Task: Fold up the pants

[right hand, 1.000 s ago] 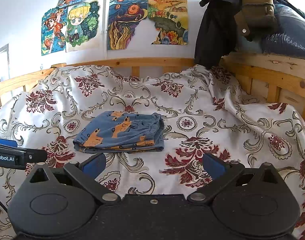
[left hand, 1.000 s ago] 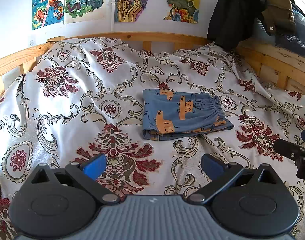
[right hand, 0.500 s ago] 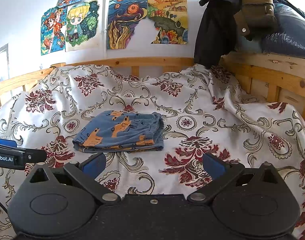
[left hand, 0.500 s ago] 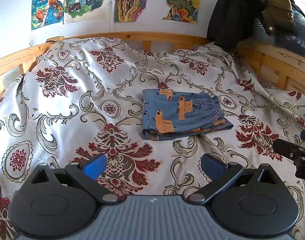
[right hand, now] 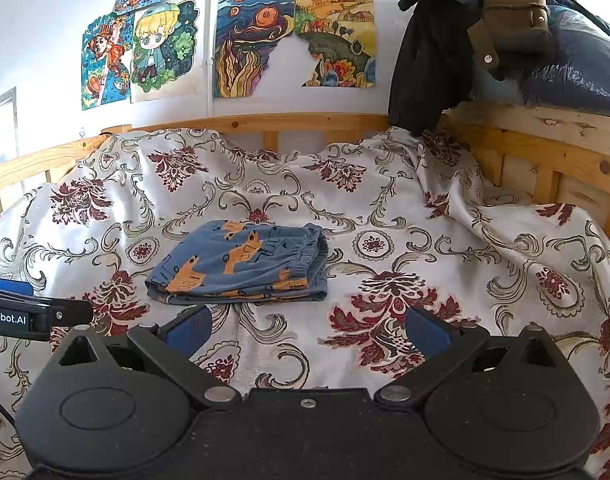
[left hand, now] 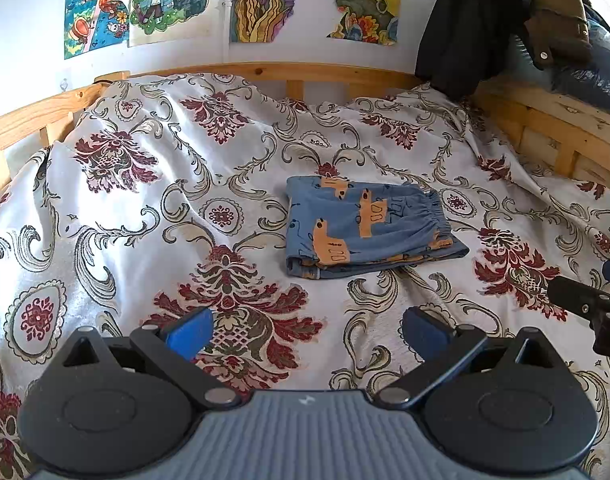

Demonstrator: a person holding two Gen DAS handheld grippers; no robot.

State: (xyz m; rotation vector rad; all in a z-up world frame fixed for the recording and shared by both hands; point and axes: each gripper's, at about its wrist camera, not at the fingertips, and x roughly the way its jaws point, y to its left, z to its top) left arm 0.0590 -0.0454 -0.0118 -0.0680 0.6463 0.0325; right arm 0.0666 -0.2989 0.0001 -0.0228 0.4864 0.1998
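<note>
Blue pants (left hand: pixel 365 228) with orange car prints lie folded into a compact rectangle on the flowered bedspread, with the elastic waistband on the right side. The right wrist view shows the same pants (right hand: pixel 245 266) just ahead and to the left. My left gripper (left hand: pixel 307 328) is open and empty, held back from the pants' near edge. My right gripper (right hand: pixel 307 330) is open too, nothing between its fingers, and also short of the pants. Each gripper shows at the edge of the other's view.
The white, red and gold bedspread (left hand: pixel 145 220) covers the whole bed. A wooden bed rail (left hand: pixel 265 72) runs along the back and right. Dark jackets (right hand: pixel 445 40) and a blue bag hang over the right rail. Colourful drawings (right hand: pixel 225 40) are stuck on the wall.
Both grippers stay open and nearly still. The pants have not moved; they only shift very slightly in the left wrist view.
</note>
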